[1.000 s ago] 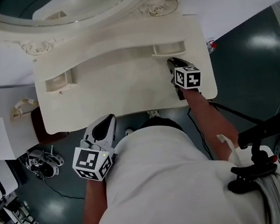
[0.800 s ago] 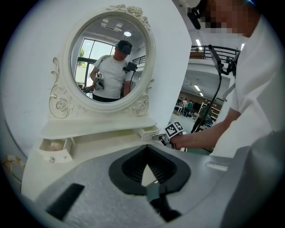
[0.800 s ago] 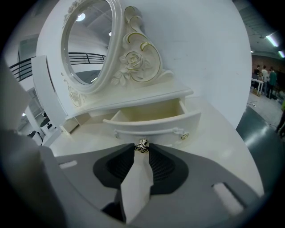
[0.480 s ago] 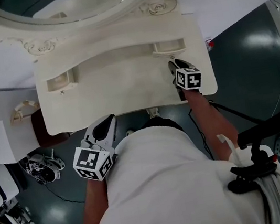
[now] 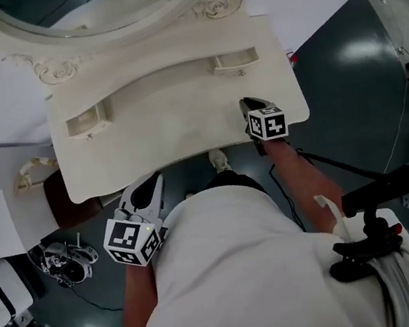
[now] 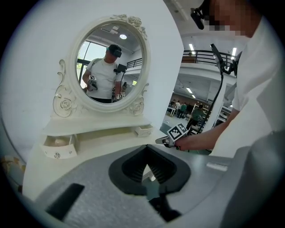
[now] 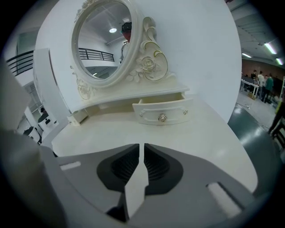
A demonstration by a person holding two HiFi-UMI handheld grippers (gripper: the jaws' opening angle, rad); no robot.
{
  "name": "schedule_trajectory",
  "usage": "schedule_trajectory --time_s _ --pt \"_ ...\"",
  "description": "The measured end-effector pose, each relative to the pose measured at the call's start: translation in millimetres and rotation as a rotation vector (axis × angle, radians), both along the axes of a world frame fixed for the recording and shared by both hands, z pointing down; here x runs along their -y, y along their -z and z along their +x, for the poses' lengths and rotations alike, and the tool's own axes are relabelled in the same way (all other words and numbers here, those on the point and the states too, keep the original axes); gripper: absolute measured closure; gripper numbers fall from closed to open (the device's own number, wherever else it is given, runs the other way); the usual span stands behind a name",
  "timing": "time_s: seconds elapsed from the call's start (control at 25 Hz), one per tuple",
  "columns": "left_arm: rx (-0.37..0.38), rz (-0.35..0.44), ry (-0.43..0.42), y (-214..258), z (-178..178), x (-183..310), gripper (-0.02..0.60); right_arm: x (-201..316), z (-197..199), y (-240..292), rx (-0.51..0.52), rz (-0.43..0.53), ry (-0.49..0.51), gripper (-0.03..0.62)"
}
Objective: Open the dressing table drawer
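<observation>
The cream dressing table (image 5: 175,129) carries an oval mirror (image 7: 104,40) and two small drawers. The right drawer (image 5: 234,59) (image 7: 162,111) stands pulled out, its metal knob (image 7: 163,117) facing me. My right gripper (image 5: 245,104) (image 7: 142,146) hovers over the tabletop, a short way back from that knob. Its jaws are closing to a narrow slit with nothing between them. The left drawer (image 5: 83,123) (image 6: 58,147) is also pulled out. My left gripper (image 5: 157,181) (image 6: 146,149) hangs off the table's front edge by my body, shut and empty.
White wall behind the mirror. Dark floor to the right of the table. A brown seat (image 5: 59,199) and white equipment with cables (image 5: 65,256) lie on the floor at left. A black device (image 5: 366,244) hangs at my waist.
My right gripper has drawn back from the right drawer's knob toward the table's front edge. My left gripper has shifted slightly. The drawers look unchanged.
</observation>
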State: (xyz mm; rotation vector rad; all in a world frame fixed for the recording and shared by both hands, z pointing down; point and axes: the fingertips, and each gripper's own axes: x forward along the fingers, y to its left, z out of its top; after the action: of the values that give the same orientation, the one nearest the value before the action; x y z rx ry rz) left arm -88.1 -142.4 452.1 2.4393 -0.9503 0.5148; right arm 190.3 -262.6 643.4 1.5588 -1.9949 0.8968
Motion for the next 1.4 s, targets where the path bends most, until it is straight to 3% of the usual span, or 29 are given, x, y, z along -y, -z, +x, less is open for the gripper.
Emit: schedule_trajectory --time_s 0.16,0.92,1.4 --pt "-0.008 0.003 -0.017 -2 -16 -17 0.578 -30 -23 9 -0.01 -0.006 0.031 0.594" --pt "0.003 0.031 -0.08 -13 -90 -116 0.578 -193 -154 54 0.002 -0.01 0.229 0.594" --pt "-0.001 0.037 -0.104 -27 -106 -152 0.578 -239 -199 72 -0.021 0.049 0.318 0.595"
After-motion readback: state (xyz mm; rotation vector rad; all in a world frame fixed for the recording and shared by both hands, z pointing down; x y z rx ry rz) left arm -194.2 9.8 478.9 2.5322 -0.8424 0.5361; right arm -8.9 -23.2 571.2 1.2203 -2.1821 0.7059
